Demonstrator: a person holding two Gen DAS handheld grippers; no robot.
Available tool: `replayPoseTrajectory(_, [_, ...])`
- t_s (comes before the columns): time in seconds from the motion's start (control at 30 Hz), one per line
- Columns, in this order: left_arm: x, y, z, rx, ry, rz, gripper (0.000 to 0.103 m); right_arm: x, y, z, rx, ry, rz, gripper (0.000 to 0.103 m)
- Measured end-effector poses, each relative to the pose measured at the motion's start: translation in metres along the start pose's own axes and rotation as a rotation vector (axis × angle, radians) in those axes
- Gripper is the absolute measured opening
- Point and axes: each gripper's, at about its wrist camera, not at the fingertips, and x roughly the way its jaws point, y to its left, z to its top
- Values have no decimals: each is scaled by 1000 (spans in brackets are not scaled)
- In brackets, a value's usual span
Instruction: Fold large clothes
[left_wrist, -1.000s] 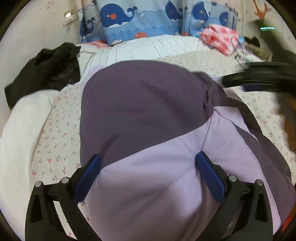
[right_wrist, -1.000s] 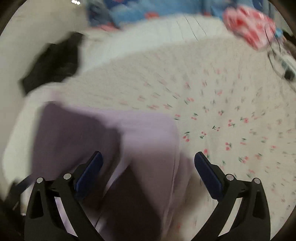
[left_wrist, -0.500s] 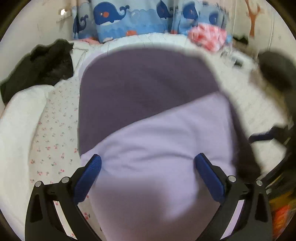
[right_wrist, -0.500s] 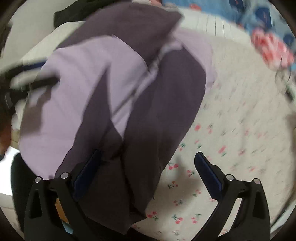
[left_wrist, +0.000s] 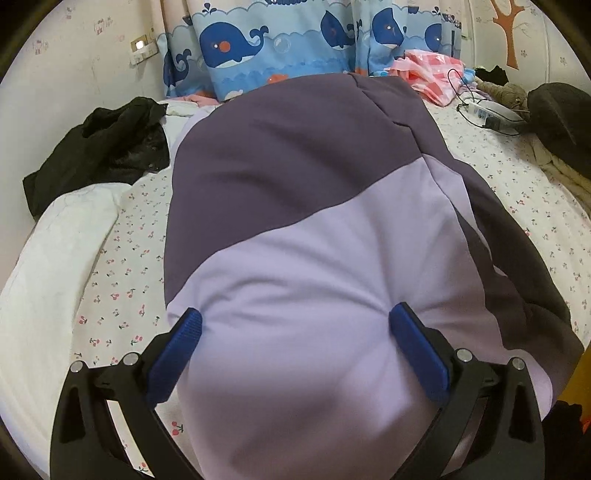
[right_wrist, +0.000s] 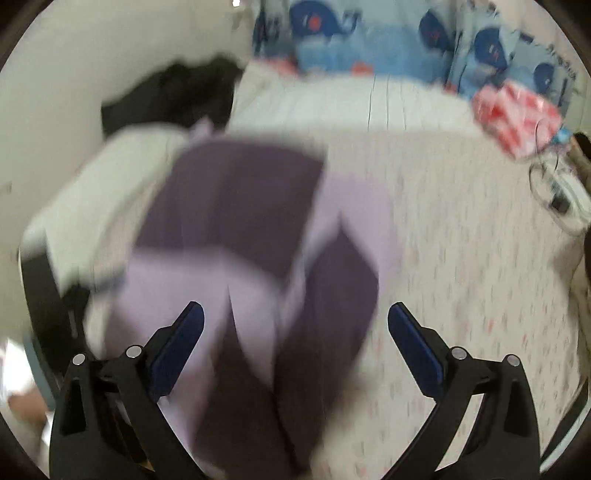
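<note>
Garment count was one: a two-tone purple garment (left_wrist: 295, 221) lay folded on the bed (left_wrist: 118, 258), while left gripper (left_wrist: 295, 332) and right gripper (right_wrist: 295, 325) both gaped wide.

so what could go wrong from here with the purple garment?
1. The two-tone purple garment bulges between the left gripper's open jaws; closing now may pinch several layers and drag the fold apart.
2. The right wrist view is motion-blurred, so the right gripper may land off the hem.
3. The black clothing and charger cable lie nearby and could snag.
</note>
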Motion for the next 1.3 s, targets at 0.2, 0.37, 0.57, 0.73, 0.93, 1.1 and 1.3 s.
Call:
replayPoseTrajectory(0.2, [0, 1, -2, 7, -20, -5, 98, 130, -24, 39, 139, 130, -30, 96])
replayPoseTrajectory(0.37, [2, -7, 1, 34, -41, -15, 98, 164, -38, 31, 159, 158, -34, 97])
replayPoseTrajectory(0.57, [0, 1, -5, 12, -49, -26, 98, 78, -34, 19, 113, 73, 4, 96])
replayPoseTrajectory(0.73, [-1, 1, -3, -3, -52, -16, 98, 64, -16, -58, -26, 179, -106, 96])
replayPoseTrajectory(0.93, [-21, -2, -5, 39, -25, 8, 97, 65, -50, -71, 139, 202, -3, 96])
replayPoseTrajectory(1.1, [-47, 3, -24, 34, -69, 19, 97, 1, -34, -93, 41, 124, -45, 96])
replayPoseTrajectory(1.3, [-36, -4, -34, 38, -41, -10, 97, 58, -55, -144, 112, 238, -41, 96])
